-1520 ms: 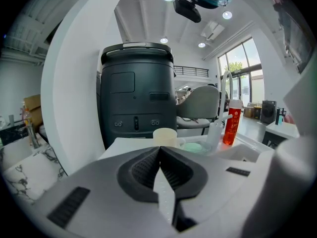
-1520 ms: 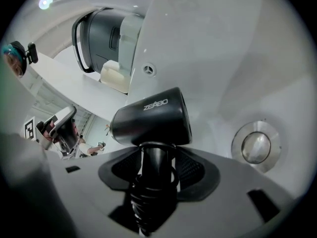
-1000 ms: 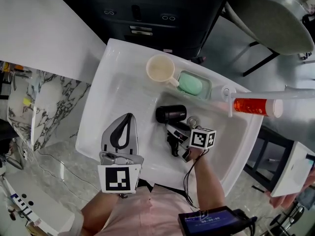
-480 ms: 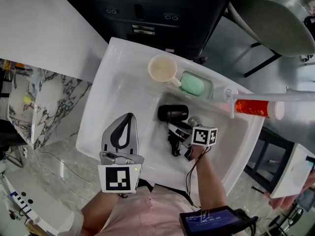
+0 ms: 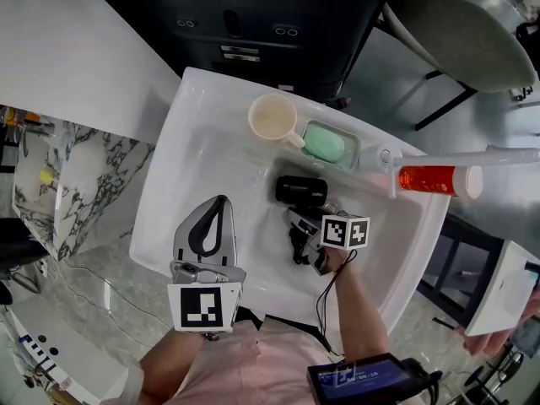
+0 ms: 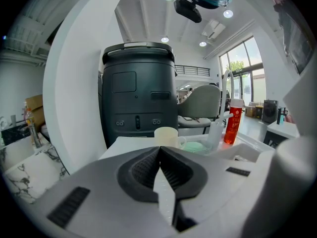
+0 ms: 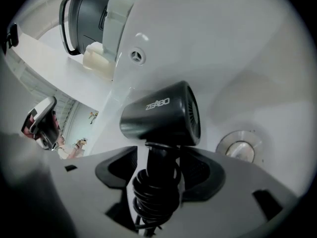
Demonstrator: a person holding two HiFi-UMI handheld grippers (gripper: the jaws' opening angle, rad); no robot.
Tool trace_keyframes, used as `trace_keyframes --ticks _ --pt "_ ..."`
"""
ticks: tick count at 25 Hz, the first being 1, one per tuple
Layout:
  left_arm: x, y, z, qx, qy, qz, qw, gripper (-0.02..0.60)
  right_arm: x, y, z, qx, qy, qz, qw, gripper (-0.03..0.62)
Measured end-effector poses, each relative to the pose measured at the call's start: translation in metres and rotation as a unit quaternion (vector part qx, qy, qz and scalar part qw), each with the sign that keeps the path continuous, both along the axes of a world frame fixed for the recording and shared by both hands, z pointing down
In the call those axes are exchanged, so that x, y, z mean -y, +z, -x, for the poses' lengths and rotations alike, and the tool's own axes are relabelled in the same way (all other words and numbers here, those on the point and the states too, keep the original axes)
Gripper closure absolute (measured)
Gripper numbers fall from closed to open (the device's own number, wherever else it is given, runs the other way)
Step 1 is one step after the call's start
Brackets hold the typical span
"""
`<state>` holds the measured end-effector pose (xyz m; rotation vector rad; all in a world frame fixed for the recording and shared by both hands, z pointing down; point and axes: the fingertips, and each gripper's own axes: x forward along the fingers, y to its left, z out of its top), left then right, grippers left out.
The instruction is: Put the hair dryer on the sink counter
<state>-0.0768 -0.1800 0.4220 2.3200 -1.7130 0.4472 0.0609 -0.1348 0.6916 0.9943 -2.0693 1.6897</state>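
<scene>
A black hair dryer (image 5: pixel 301 190) lies in the white sink basin (image 5: pixel 198 150), its barrel toward the far wall. In the right gripper view its handle, wrapped in coiled black cord, runs back from the barrel (image 7: pixel 161 114) between the jaws of my right gripper (image 7: pixel 158 158). Those jaws have just been opening; a sliver of white shows between the left pad and the handle. In the head view the right gripper (image 5: pixel 298 224) reaches into the basin from the near side. My left gripper (image 5: pixel 221 201) hovers over the basin's left half, shut and empty (image 6: pixel 159 150).
On the far counter rim stand a cream cup (image 5: pixel 272 117), a green soap dish (image 5: pixel 326 146) and a red pump bottle (image 5: pixel 434 180) by the faucet (image 5: pixel 460 159). The drain (image 7: pixel 239 148) lies just right of the dryer. A dark cabinet (image 6: pixel 138 93) stands behind the sink.
The right gripper has tipped and edged toward the far side, and the dryer barrel has shifted slightly right and farther away in the basin. The left gripper has stayed put.
</scene>
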Motion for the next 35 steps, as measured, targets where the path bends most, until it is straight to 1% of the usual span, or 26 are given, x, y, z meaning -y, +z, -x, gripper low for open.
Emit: trace_keyframes --ticks 5,11,12,15,19,23,26,28,29,30,31,32,33,34,35 --pt "-0.003 -0.002 -0.002 0.000 0.006 -0.001 1.0000 0.572 0.000 0.001 -0.005 -0.026 0.004 -0.002 1.000 0.318" --pt "-0.005 -0.006 -0.002 -0.001 0.007 -0.005 1.0000 0.572 -0.001 0.002 -0.007 -0.101 0.007 0.010 0.995 0.202" --pt "-0.006 -0.007 -0.002 -0.001 0.009 -0.007 0.9999 0.572 -0.003 0.002 -0.011 -0.112 0.012 0.014 0.993 0.197" --pt "-0.009 -0.010 -0.001 -0.002 0.014 -0.011 0.9998 0.572 -0.005 0.004 -0.024 -0.140 0.029 0.022 0.989 0.195" --pt "-0.014 -0.015 0.001 -0.006 0.017 -0.015 0.9997 0.572 -0.009 -0.002 -0.037 -0.152 0.053 0.021 0.987 0.200" --pt "-0.019 -0.027 0.001 -0.015 0.024 -0.030 0.9992 0.572 -0.016 -0.027 -0.042 -0.159 0.076 -0.001 0.984 0.201" --pt "-0.025 -0.039 -0.001 -0.024 0.037 -0.046 0.9979 0.572 -0.024 -0.058 -0.047 -0.161 0.104 -0.033 0.981 0.209" --pt "-0.032 -0.050 -0.002 -0.030 0.043 -0.055 0.9971 0.572 -0.032 -0.087 -0.049 -0.160 0.128 -0.063 0.977 0.232" --pt "-0.036 -0.056 -0.002 -0.033 0.048 -0.059 0.9966 0.572 -0.036 -0.105 -0.050 -0.160 0.141 -0.082 0.974 0.254" --pt "-0.039 -0.063 -0.004 -0.035 0.053 -0.066 0.9958 0.572 -0.039 -0.125 -0.052 -0.163 0.154 -0.106 0.969 0.280" --pt "-0.041 -0.070 -0.006 -0.040 0.061 -0.074 0.9946 0.572 -0.039 -0.147 -0.054 -0.170 0.168 -0.136 0.961 0.311" --pt "-0.041 -0.079 -0.010 -0.046 0.069 -0.083 0.9931 0.572 -0.038 -0.170 -0.058 -0.182 0.181 -0.169 0.952 0.371" --pt "-0.042 -0.088 -0.014 -0.052 0.077 -0.094 0.9912 0.572 -0.038 -0.194 -0.061 -0.195 0.193 -0.201 0.940 0.418" --pt "-0.044 -0.099 -0.017 -0.057 0.085 -0.104 0.9893 0.572 -0.039 -0.217 -0.064 -0.209 0.203 -0.232 0.928 0.445" --pt "-0.048 -0.110 -0.021 -0.061 0.093 -0.114 0.9872 0.572 -0.042 -0.240 -0.066 -0.223 0.212 -0.260 0.915 0.491"
